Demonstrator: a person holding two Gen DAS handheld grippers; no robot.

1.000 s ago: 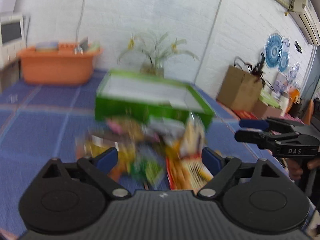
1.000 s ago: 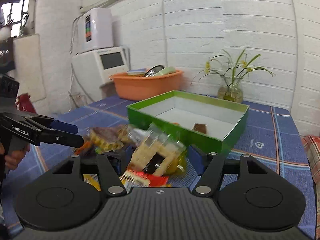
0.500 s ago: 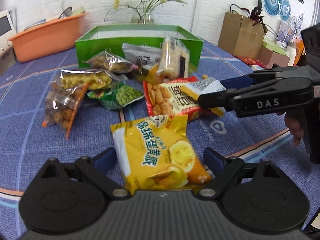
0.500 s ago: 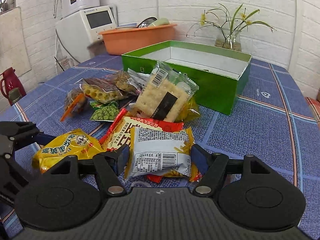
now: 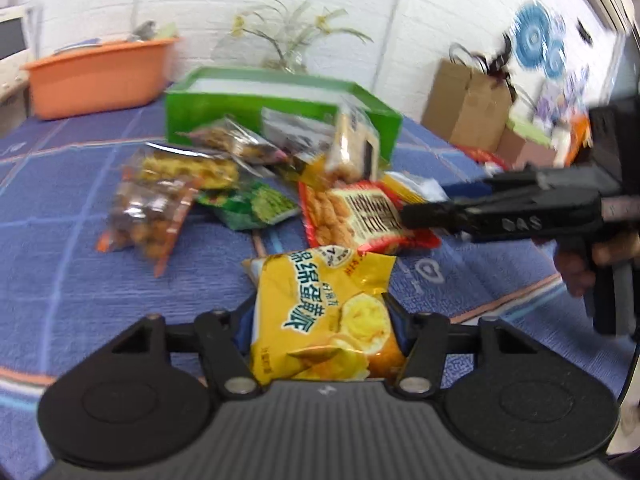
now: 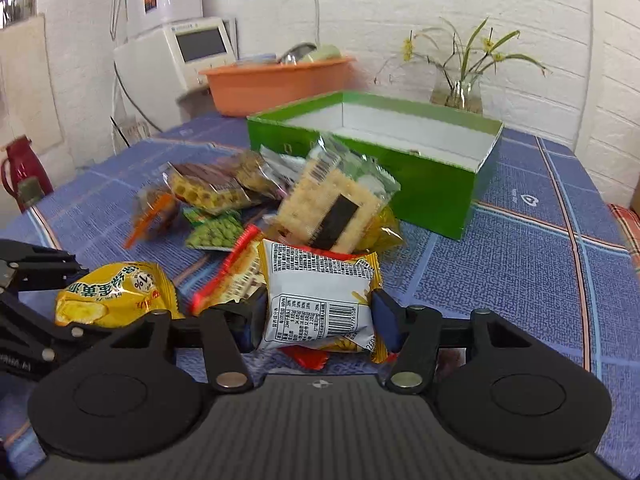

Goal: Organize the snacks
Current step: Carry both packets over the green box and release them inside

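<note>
**Mia:** How much of the tidying was done?

**Ben:** Hardly any, I think. The green box sat open at the back of the desk, and the part of its inside I could see looked bare. I could not see all of the bottom.

**Mia:** Where were the snacks?

**Ben:** Most lay in a heap on the desk, just in front of the box. There was a cracker pack leaning up, a green pea bag, a red bag and a bag of nuts.

**Mia:** What did the left gripper have?

**Ben:** Its fingers were squeezed in on a yellow bag. The bag was crinkled between them, so it looked held tight.

**Mia:** And the right gripper?

**Ben:** Its fingers were closed in on a white packet with a barcode. That packet sat on top of the red bag.

**Mia:** So what was left to do?

**Ben:** Nearly all of it. Those two snacks needed to go into the box, and then the whole heap after them.
</note>
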